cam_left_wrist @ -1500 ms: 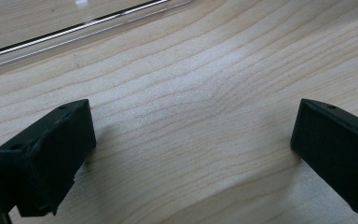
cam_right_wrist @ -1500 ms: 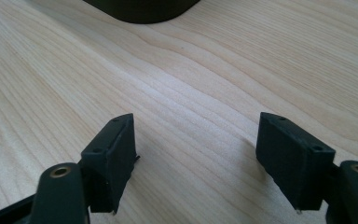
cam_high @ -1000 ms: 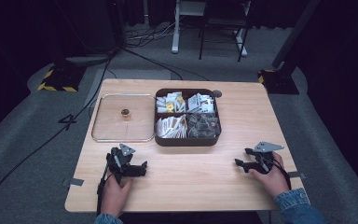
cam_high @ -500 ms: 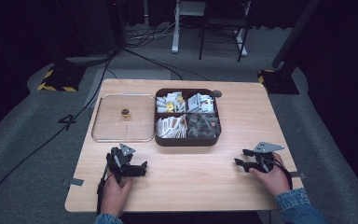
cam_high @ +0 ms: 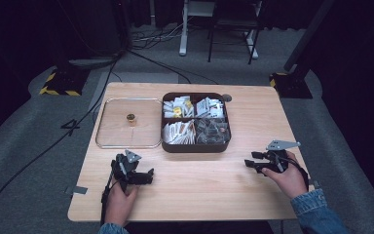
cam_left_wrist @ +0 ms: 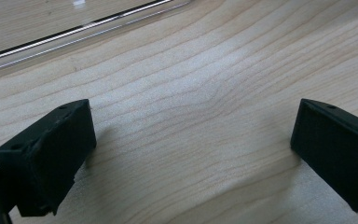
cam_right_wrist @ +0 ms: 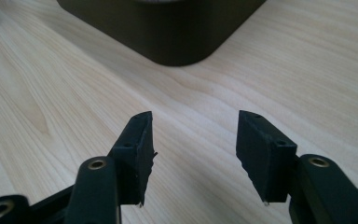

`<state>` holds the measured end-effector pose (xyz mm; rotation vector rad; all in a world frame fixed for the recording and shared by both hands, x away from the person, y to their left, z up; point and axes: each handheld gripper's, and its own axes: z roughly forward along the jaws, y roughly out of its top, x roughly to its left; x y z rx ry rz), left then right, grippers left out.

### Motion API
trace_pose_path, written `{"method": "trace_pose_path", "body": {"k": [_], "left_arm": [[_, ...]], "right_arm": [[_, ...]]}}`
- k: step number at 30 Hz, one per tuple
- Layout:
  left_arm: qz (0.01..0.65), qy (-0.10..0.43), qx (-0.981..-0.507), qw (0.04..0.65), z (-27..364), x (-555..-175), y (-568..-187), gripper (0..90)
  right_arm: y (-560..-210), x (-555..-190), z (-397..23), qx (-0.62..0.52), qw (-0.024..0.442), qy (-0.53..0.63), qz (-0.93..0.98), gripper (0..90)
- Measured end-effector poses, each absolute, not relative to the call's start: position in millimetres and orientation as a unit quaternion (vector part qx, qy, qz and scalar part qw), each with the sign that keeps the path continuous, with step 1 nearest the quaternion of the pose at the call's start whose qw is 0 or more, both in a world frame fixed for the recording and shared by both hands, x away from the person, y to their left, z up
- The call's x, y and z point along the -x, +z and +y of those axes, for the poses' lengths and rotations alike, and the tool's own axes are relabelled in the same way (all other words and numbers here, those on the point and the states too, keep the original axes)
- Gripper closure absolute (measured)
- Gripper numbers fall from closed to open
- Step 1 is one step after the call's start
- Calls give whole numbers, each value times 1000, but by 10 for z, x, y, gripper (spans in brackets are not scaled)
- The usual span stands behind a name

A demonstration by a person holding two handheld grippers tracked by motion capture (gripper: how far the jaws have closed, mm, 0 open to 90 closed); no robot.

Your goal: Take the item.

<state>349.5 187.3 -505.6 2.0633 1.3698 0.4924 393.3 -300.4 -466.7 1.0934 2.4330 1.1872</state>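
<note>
A pale wooden table [cam_high: 253, 195] stands on grey carpet in a dark room, with stand legs and cables at the top of the high view. At the frame's centre sits a dark brown four-compartment box [cam_high: 195, 120] of packets; just left of it lies a clear square lid [cam_high: 126, 123] with a small brass knob [cam_high: 131, 117]. At lower left, the left gripper [cam_high: 148, 176] rests low, jaws spread wide over bare wood. At lower right, the right gripper [cam_high: 251, 160] points at the box, jaws moderately apart and empty. Bare tabletop lies between them.
</note>
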Motion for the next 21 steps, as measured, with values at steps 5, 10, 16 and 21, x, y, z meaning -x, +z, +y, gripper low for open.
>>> {"method": "trace_pose_path", "body": {"k": [5,10,16,21], "left_arm": [[516,185,-780,303,1876,-3496,-5055,3],[515,186,-780,304,1879,-3483,-5056,7],[512,186,-781,305,1880,-3462,-5057,8],[511,187,-782,304,1884,-3462,-5056,8]], "right_arm": [[-4514,-4020,-2976,-372,112,415,823,489],[-4311,-4153,-2910,-362,114,422,823,499],[-4171,-4290,-2863,-359,114,426,823,500],[-4036,-4440,-2798,-368,108,441,811,508]]}}
